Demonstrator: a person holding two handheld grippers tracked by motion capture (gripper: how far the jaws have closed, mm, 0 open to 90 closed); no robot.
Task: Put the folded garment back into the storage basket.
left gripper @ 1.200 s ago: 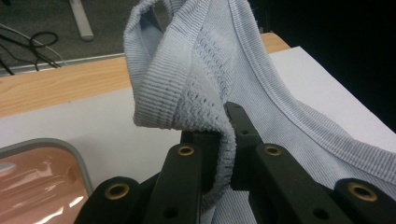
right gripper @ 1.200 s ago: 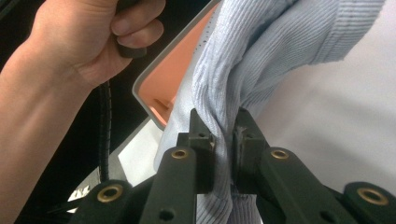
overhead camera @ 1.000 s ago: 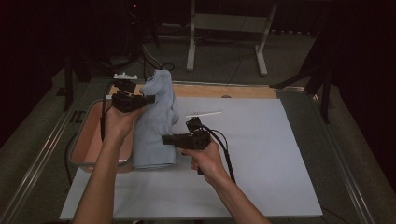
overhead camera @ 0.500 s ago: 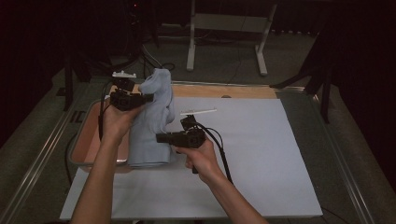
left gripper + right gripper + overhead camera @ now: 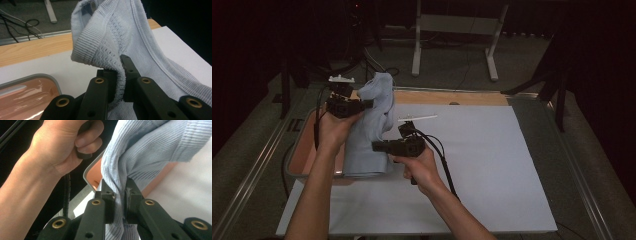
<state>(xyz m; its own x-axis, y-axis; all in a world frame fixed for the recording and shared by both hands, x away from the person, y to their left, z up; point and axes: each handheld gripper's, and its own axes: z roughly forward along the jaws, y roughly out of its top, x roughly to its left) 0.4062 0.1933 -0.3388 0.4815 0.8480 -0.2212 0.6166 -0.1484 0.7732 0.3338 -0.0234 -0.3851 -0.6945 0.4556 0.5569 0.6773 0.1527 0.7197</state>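
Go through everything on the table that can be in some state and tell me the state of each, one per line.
Left tongs: shut on the sweater, pinching a knit fold.
Right tongs: shut on the sweater, lower down.
Sweater: light blue, lifted and hanging bunched between both tongs, lower end resting on the tray.
Tray: flat on the table, under the sweater's lower end.
White sheet: spread flat over the table.

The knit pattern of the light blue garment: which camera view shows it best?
The left gripper view: the light blue garment is close, its ribbing and open-stitch panel sharp. The right gripper view shows plain ribbed folds pinched between jaws. The high view shows its whole draped shape, without texture.
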